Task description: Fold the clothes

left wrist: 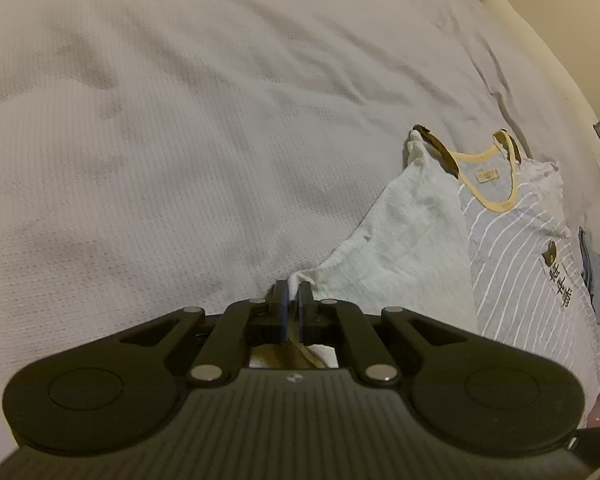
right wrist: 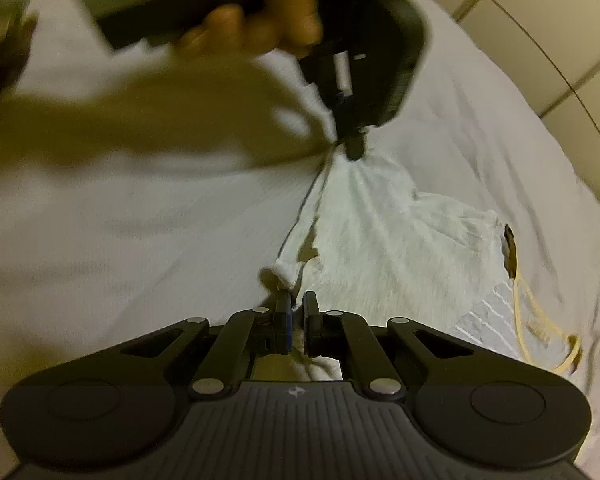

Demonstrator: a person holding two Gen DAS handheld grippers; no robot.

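A grey T-shirt (left wrist: 520,248) with thin white stripes and a yellow collar (left wrist: 496,200) lies on the bed at the right. Its left side is turned over, so the pale inside (left wrist: 412,240) faces up. My left gripper (left wrist: 294,292) is shut on a corner of that turned-over flap. In the right wrist view the shirt (right wrist: 380,232) stretches between both grippers. My right gripper (right wrist: 298,304) is shut on its near rolled edge. The left gripper (right wrist: 354,148), held by a blurred hand (right wrist: 260,20), pinches the far corner, with the fabric fanned out taut below it.
A white waffle-textured bed cover (left wrist: 180,140) spreads to the left and beyond the shirt. A blue garment (left wrist: 598,280) lies at the bed's right edge. A cream headboard or wall (left wrist: 540,40) borders the bed, and pale panelled doors (right wrist: 540,20) stand behind it.
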